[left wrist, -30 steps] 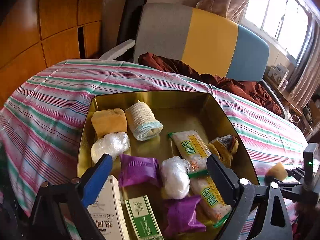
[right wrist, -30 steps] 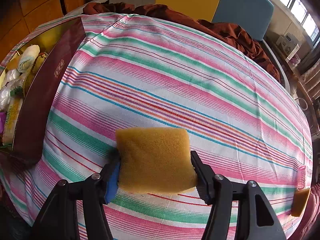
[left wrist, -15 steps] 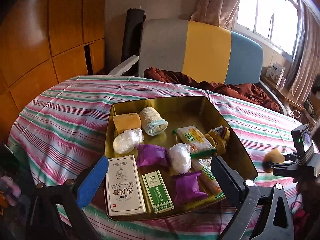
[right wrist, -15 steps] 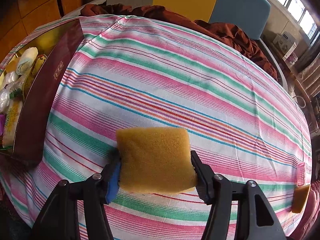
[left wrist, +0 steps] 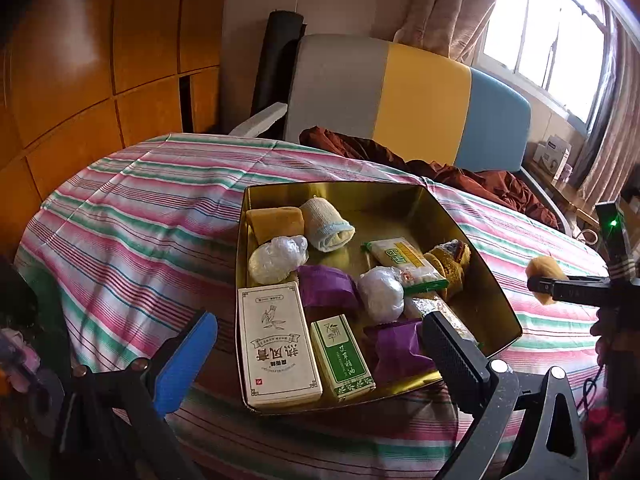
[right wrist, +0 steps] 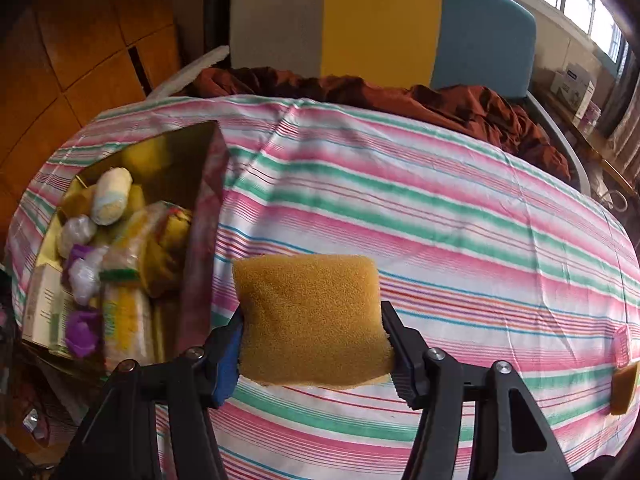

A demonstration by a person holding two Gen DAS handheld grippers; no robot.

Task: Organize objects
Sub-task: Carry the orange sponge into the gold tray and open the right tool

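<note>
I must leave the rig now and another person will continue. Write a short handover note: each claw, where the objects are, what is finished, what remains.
Right claw: shut on the yellow sponge, held above the striped tablecloth, to the right of the gold tin.
Left claw: open and holding nothing; its jaws have just been opening. It hangs over the tin's near edge.
Done: the tin already holds another sponge, a rolled cloth, two plastic-wrapped balls, purple packets, snack packets, a white box and a green box.
Left: probably put the held sponge into the tin. A small brown object still lies at the cloth's far right edge.
</note>
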